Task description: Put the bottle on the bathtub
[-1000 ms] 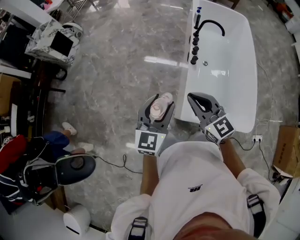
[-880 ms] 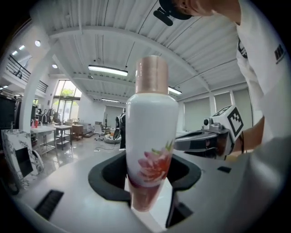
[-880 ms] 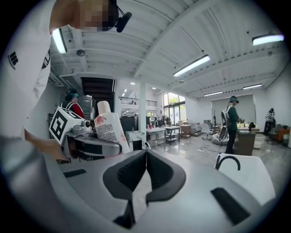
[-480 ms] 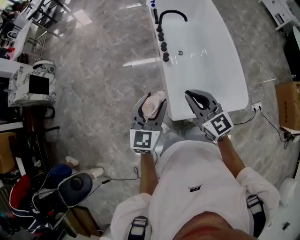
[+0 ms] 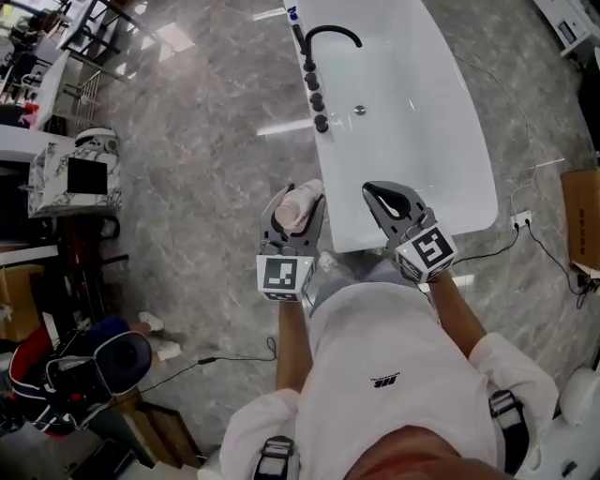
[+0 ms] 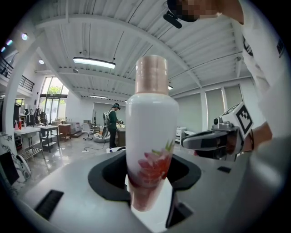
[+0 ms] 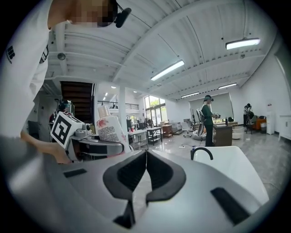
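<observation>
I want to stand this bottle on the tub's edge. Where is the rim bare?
Bare: on the bathtub, the left rim between the nearest knob and the near corner, and the right rim. Crowded: the far left rim, where the faucet and knobs stand in a row.

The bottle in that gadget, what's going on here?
A person stands at the near end of a white bathtub, with a tool in each hand. The left hand-held gripper is clamped on a white bottle with a pink cap. The right hand-held gripper is shut and empty. The bottle is not yet on the bathtub.
</observation>
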Demonstrator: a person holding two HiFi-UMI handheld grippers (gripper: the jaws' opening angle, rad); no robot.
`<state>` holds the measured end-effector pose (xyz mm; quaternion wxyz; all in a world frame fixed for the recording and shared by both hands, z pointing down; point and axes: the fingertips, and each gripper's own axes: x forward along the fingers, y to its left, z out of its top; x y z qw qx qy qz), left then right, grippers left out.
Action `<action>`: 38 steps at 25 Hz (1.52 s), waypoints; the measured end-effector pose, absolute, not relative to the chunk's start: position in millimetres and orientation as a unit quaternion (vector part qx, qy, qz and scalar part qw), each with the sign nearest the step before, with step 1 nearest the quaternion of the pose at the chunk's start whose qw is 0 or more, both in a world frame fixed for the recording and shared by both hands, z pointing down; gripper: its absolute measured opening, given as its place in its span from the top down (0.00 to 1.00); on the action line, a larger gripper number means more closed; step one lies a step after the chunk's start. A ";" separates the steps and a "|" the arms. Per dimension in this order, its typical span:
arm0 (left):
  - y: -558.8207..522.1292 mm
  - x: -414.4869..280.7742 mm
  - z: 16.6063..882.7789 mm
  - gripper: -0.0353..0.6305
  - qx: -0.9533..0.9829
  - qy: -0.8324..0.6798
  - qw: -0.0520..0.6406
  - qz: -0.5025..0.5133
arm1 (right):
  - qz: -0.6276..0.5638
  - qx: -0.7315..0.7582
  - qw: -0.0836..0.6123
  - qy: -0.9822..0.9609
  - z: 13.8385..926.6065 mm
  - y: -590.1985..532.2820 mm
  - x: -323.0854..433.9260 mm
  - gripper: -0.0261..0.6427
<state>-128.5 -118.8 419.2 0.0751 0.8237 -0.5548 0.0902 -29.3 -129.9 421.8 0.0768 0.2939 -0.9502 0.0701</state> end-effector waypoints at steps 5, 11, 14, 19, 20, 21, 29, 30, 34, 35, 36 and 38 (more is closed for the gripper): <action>-148.0 -113.7 439.2 0.61 0.809 -0.574 0.073 0.100 | 0.088 0.281 0.078 -0.953 441.6 -154.7 -12.5 0.97; -172.1 -107.8 460.9 0.61 0.803 -0.582 0.072 0.106 | 0.088 0.265 0.080 -0.957 466.4 -174.3 -10.0 0.97; -185.7 -116.9 475.9 0.61 0.807 -0.575 0.076 0.111 | 0.090 0.262 0.079 -0.958 480.8 -183.6 -24.9 0.97; -216.1 -139.7 506.2 0.61 0.821 -0.552 0.088 0.119 | 0.098 0.278 0.092 -0.951 503.9 -208.9 -57.1 0.97; -224.2 -146.1 513.1 0.61 0.824 -0.546 0.090 0.118 | 0.097 0.282 0.094 -0.950 509.1 -217.1 -64.9 0.97; -232.1 -152.5 520.1 0.61 0.828 -0.540 0.093 0.119 | 0.100 0.288 0.095 -0.947 513.9 -225.1 -73.3 0.97; -282.2 -179.7 587.9 0.61 0.854 -0.488 0.134 0.123 | 0.120 0.348 0.114 -0.923 566.8 -273.6 -109.9 0.97; -287.7 -181.6 596.6 0.61 0.856 -0.483 0.137 0.123 | 0.123 0.354 0.116 -0.920 575.1 -278.6 -111.9 0.97; -306.8 -184.8 628.2 0.61 0.864 -0.465 0.146 0.126 | 0.134 0.377 0.118 -0.909 603.5 -297.5 -116.4 0.97; -310.7 -184.6 635.2 0.61 0.866 -0.460 0.148 0.128 | 0.137 0.381 0.120 -0.906 610.3 -301.9 -116.5 0.97; -314.3 -183.9 642.3 0.61 0.867 -0.457 0.150 0.130 | 0.138 0.385 0.123 -0.904 617.8 -305.7 -115.8 0.97; -320.4 -182.0 657.5 0.61 0.869 -0.452 0.154 0.130 | 0.143 0.392 0.124 -0.900 632.4 -312.2 -114.8 0.97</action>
